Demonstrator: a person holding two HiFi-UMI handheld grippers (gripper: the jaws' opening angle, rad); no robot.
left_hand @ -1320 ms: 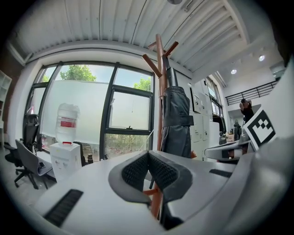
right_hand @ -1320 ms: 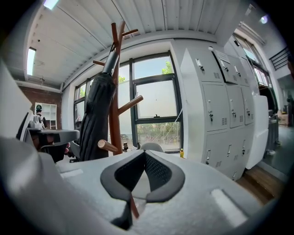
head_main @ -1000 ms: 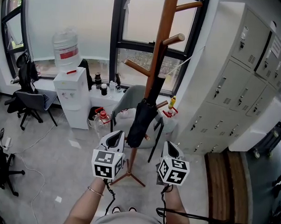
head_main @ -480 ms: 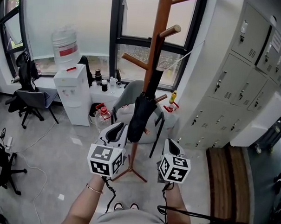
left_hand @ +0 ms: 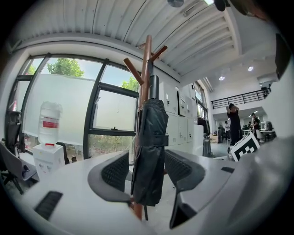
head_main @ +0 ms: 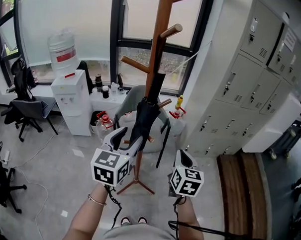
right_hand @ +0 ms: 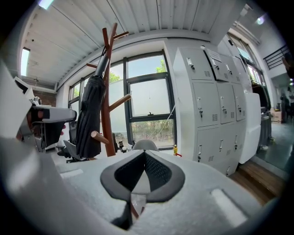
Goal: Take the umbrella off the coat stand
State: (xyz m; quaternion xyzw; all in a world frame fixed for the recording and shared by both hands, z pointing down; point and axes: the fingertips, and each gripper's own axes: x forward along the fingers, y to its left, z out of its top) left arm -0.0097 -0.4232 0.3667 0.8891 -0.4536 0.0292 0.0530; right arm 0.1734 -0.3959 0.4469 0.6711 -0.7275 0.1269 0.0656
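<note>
Closing in on coat stand [head_main: 156, 47] vs 1 s ago: sits a bit further left in head view, otherwise unmoved. Still shows umbrella [head_main: 140, 124] hanging folded & strapped against the post at mid-height, not lifted. Brings left claw [head_main: 125, 140] up & fwd to the umbrella's lower end. Was clenched a sec ago, now opening and released, w/ the black canopy framed between the pads in left gripper view, no squeeze visible. Keeps right claw [head_main: 184, 158] low at right, clenched on nothing, aimed past the stand toward the window. Meaning for task, prob.: approach about done, grasp next. Nothing gripped yet, so nothing off the stand.

Containers, big to small:
- Lockers [head_main: 252, 76] along right wall: all doors shut, contents hidden.
- Water dispenser [head_main: 71, 101] far left w/ big bottle [head_main: 61, 51] inverted on top: fill level unclear.
- Floor jug [head_main: 104, 125] w/ red cap, just right of the dispenser: contents can't tell.
- Small bottles [head_main: 98, 82] on far counter [head_main: 107, 102] under the window, plus a yellow bottle [head_main: 179, 102] further right: too small to read.
</note>
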